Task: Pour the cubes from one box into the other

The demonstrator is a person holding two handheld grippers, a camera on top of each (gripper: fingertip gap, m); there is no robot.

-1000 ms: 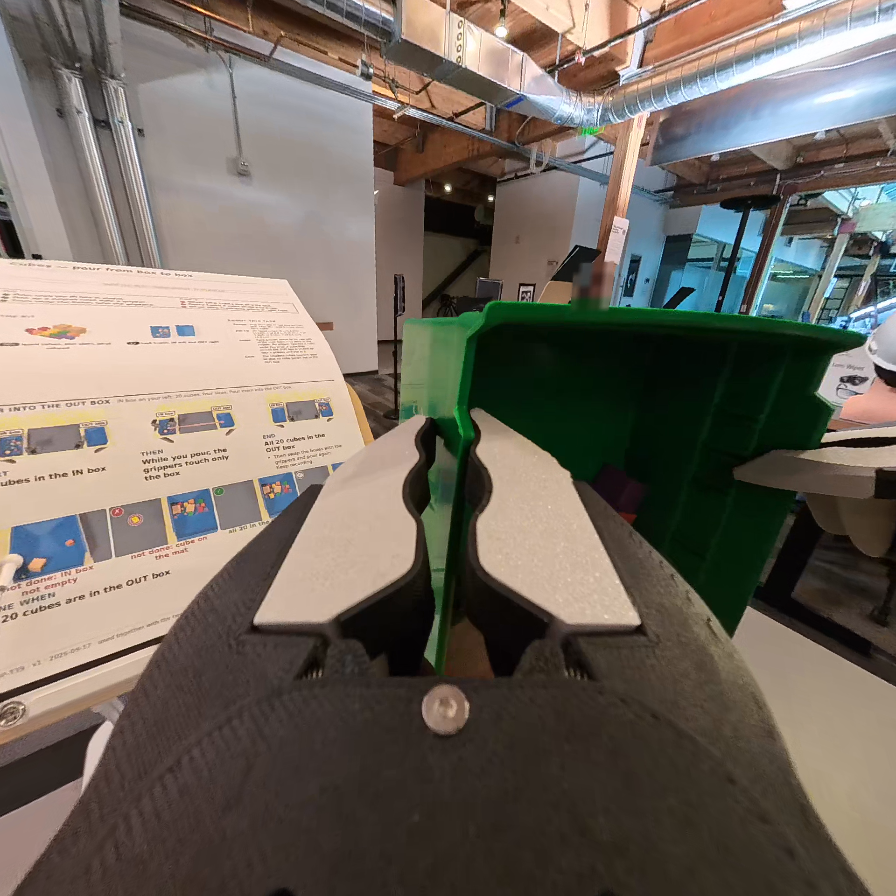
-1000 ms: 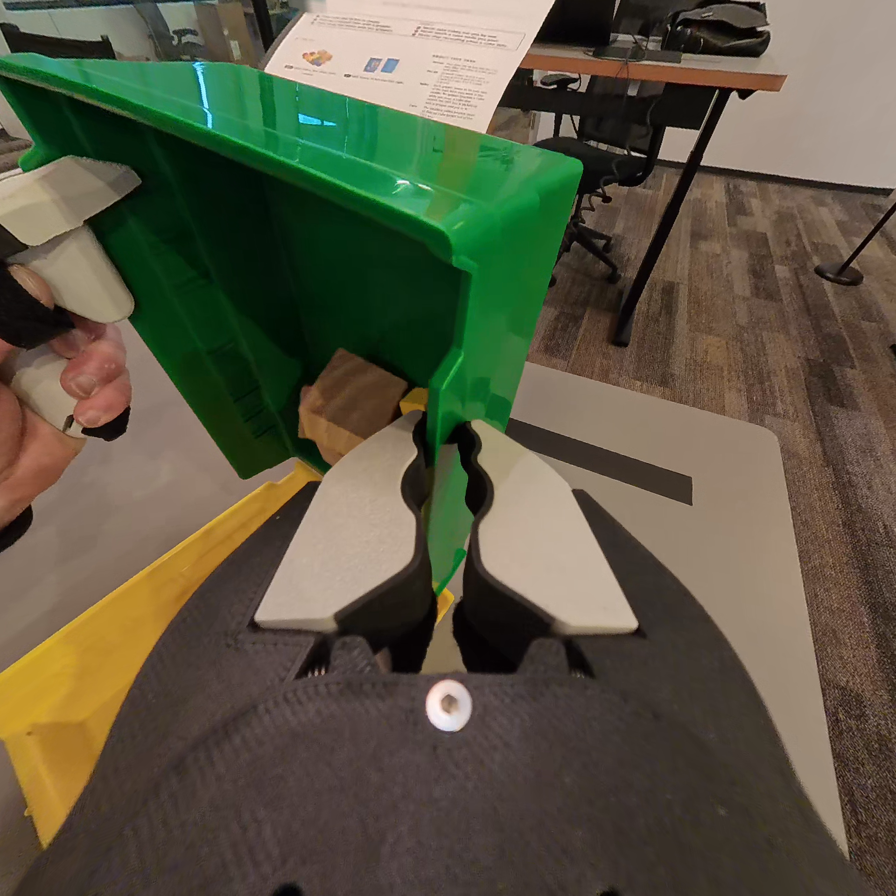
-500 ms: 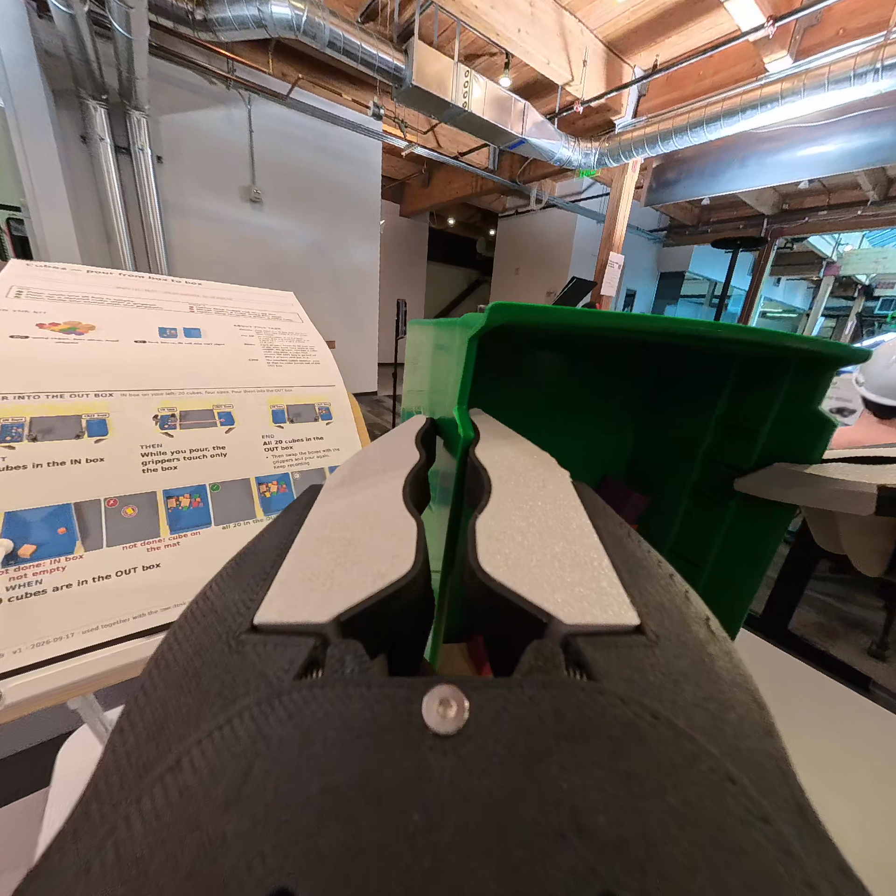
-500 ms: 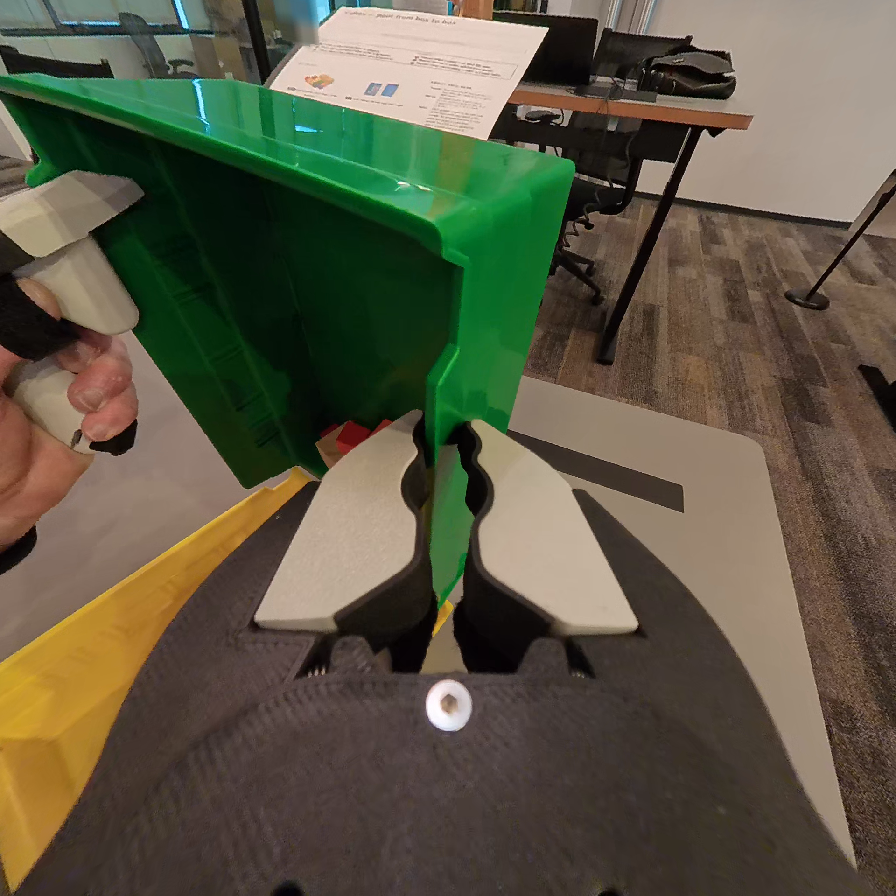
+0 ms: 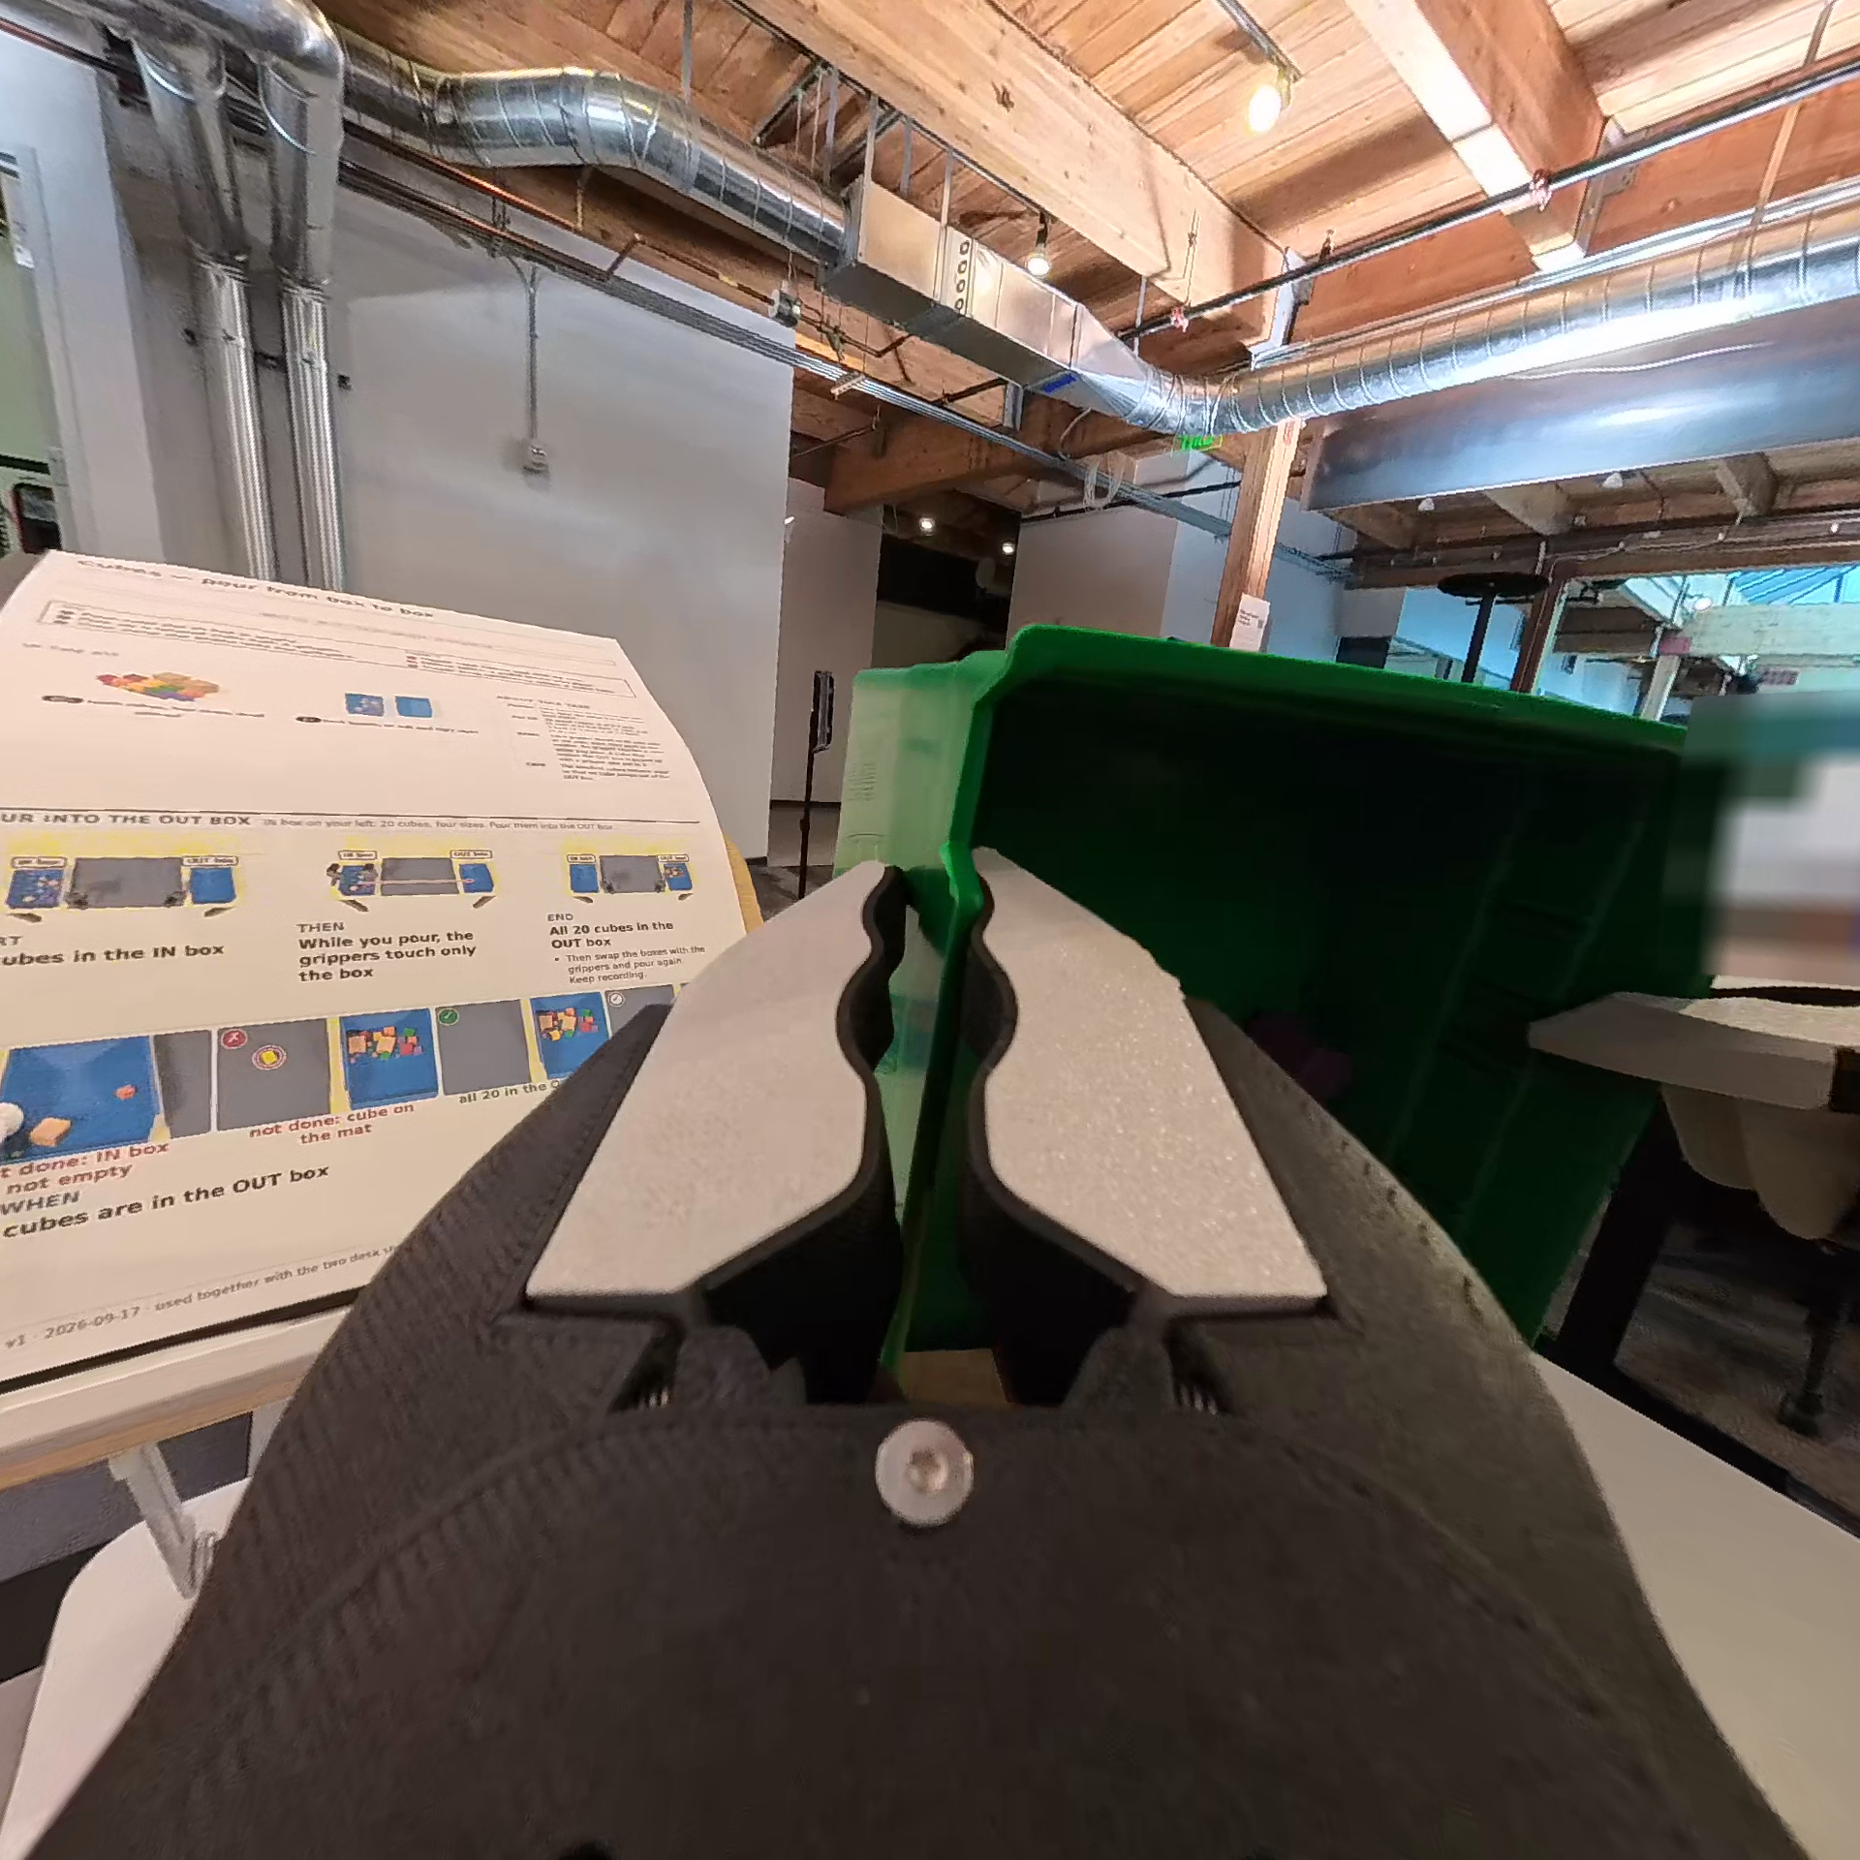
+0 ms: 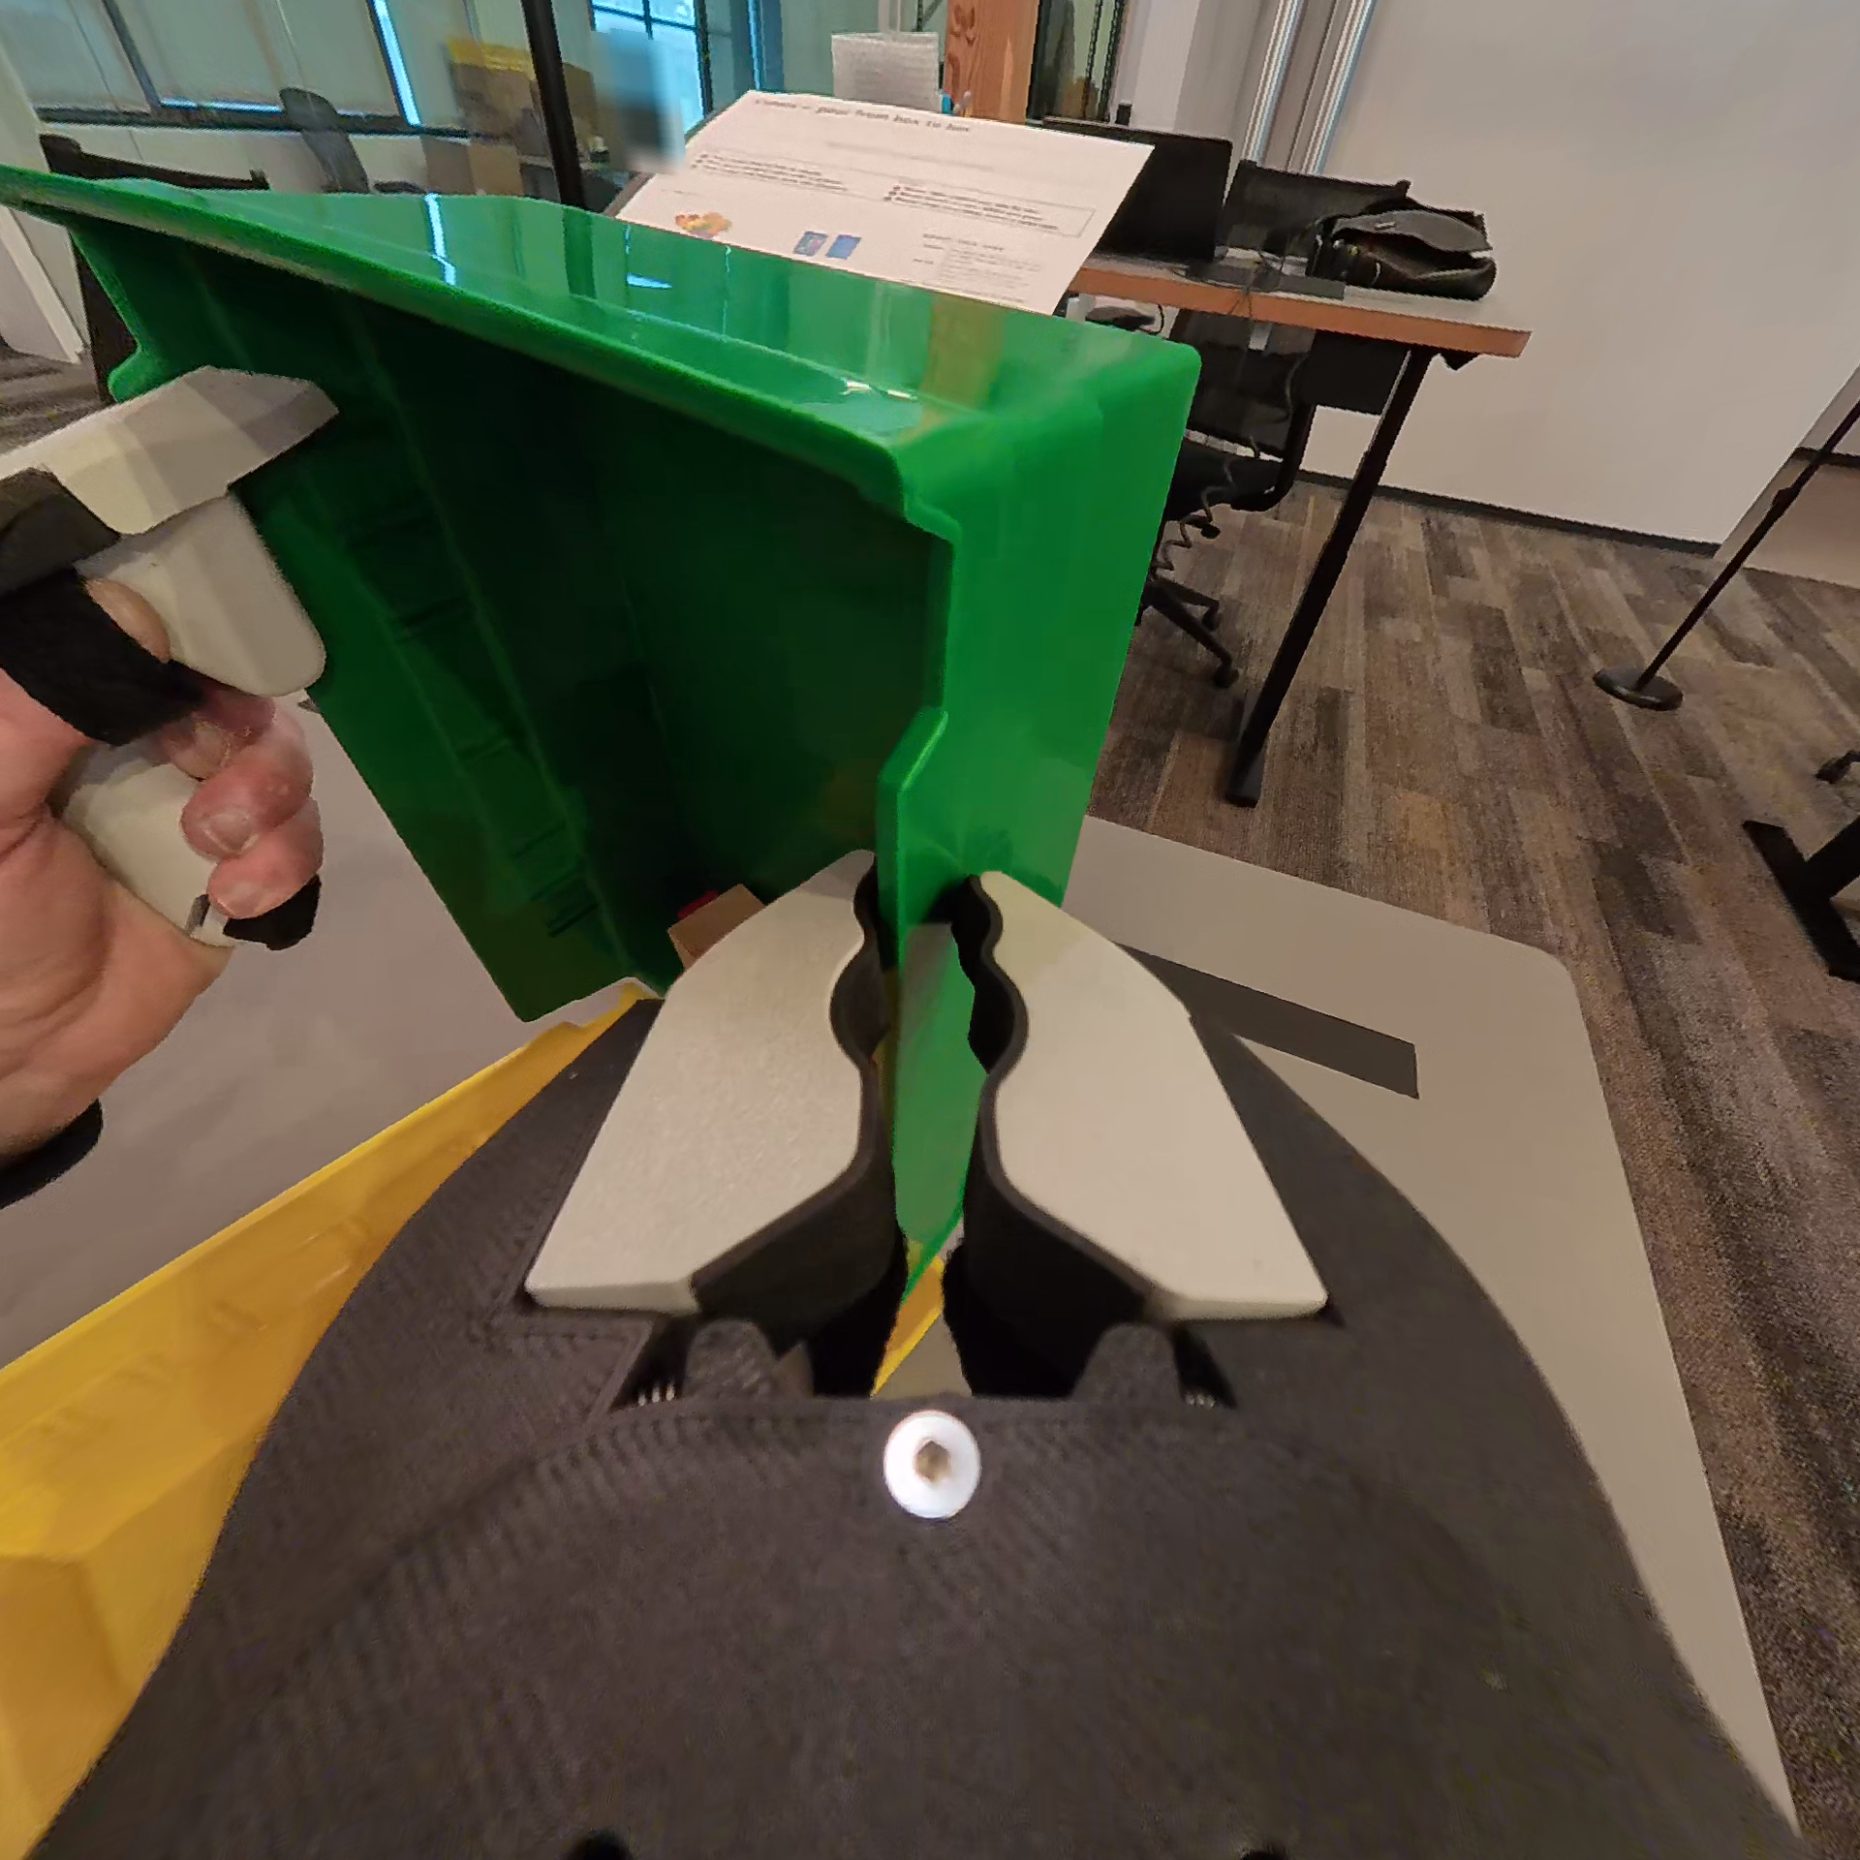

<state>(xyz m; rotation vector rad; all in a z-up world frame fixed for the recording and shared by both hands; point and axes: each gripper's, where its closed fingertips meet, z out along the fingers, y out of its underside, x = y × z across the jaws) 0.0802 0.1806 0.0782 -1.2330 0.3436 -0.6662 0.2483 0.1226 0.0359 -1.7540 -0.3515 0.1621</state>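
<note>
Right wrist view: both tongs [image 6: 921,886] [image 5: 931,876] clenched on steeply tipped green box [image 6: 624,564] over yellow box [image 6: 201,1339]; risks cubes [image 6: 710,921] overshooting rim.

The yellow box [image 6: 201,1359] is largely covered by the right gripper's body, and the cubes [image 6: 710,921] are mostly hidden behind its fingers.
</note>
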